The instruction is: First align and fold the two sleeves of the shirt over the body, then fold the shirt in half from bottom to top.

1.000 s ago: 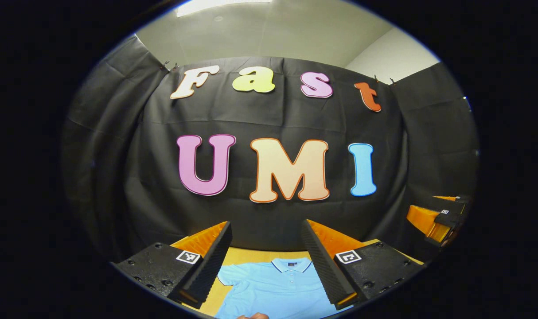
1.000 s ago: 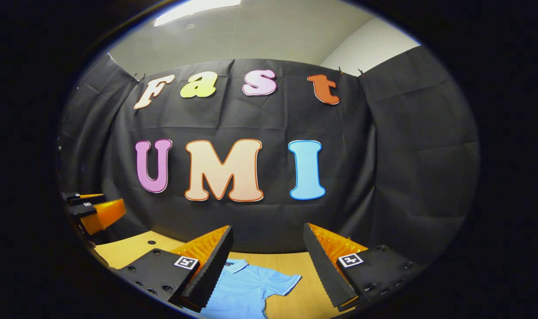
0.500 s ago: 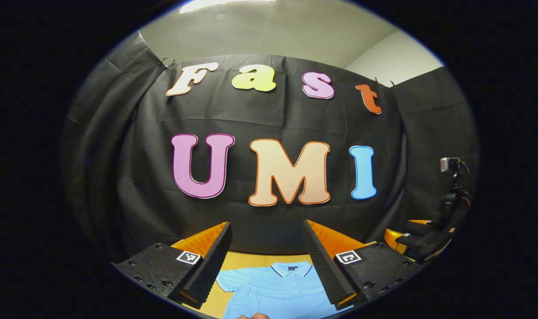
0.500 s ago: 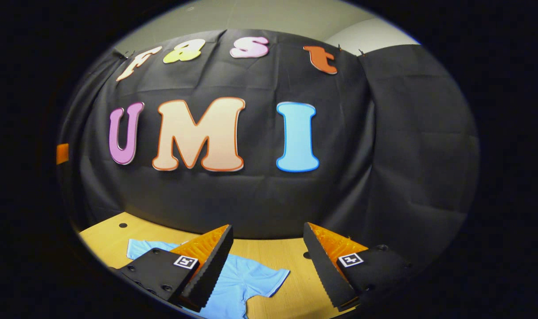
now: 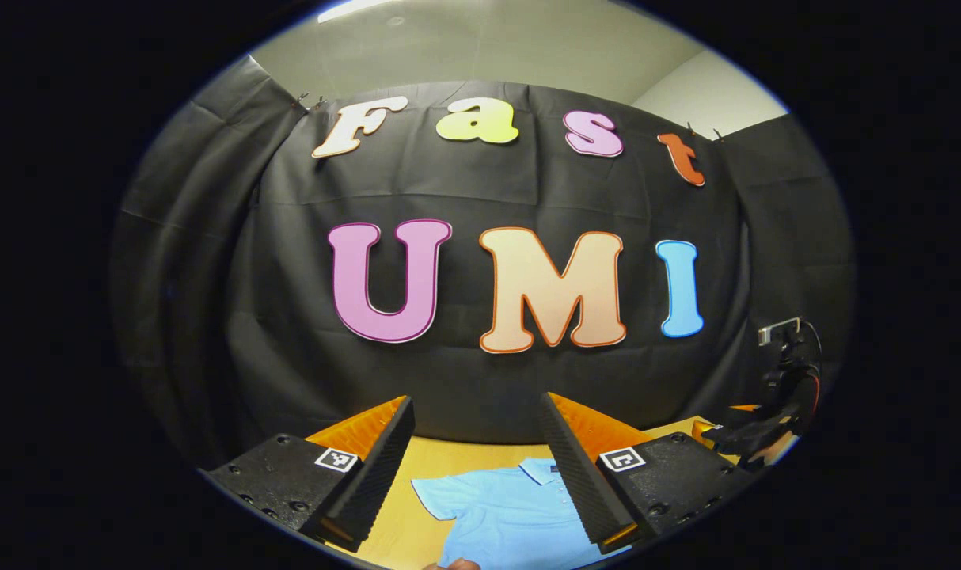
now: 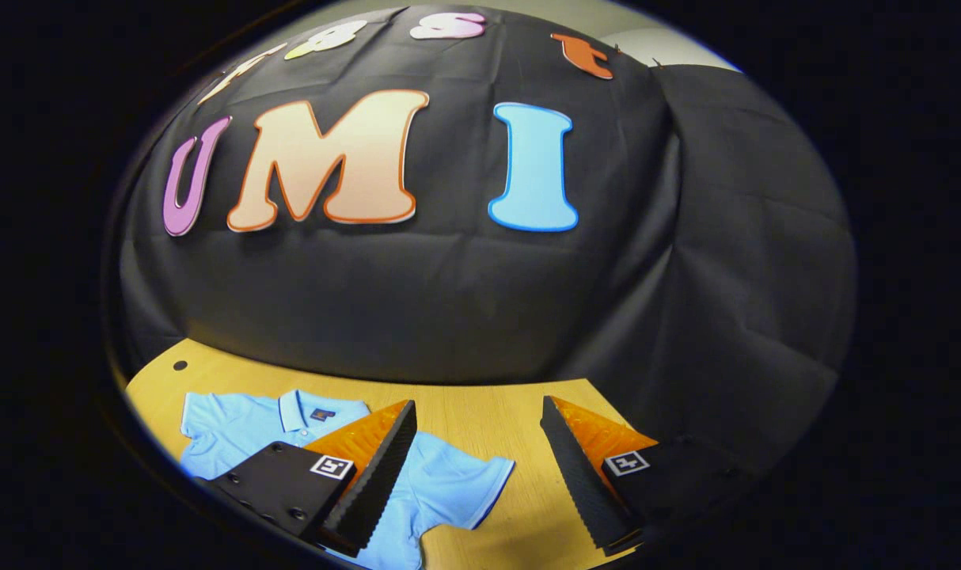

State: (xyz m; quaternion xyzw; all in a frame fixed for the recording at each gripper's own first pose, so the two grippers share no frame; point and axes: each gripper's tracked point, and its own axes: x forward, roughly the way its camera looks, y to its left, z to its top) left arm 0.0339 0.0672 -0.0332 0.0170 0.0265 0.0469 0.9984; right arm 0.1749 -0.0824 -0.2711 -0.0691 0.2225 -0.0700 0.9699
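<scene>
Jaws stand wide apart on both grippers, grasping nothing; the left gripper [image 5: 474, 475] hangs above the bench [image 5: 425, 463] and looks down over the collar end of the shirt [image 5: 504, 514], while the right gripper [image 6: 476, 475] is pitched lower toward the bench, with its right-hand finger over bare wood; the shirt, a light blue polo, lies spread flat on the bench with the collar [image 6: 294, 408] toward the cloth wall and both short sleeves laid out sideways; in the right gripper view one sleeve [image 6: 472, 487] lies between that gripper's fingers, its hem toward the open wood; neither sleeve is folded yet, so I judge the task to be at its very start, with the sleeve fold the step in hand; the other gripper [image 5: 753, 435] shows at the far right of the left gripper view, held near the bench edge; risks from here: thin cloth lying flat on wood may slip out of the jaws if they close too high, or they may pinch both layers and drag the whole body askew; a pull on one sleeve with the far side unheld could shift the shirt and spoil the alignment of the two folds
</scene>
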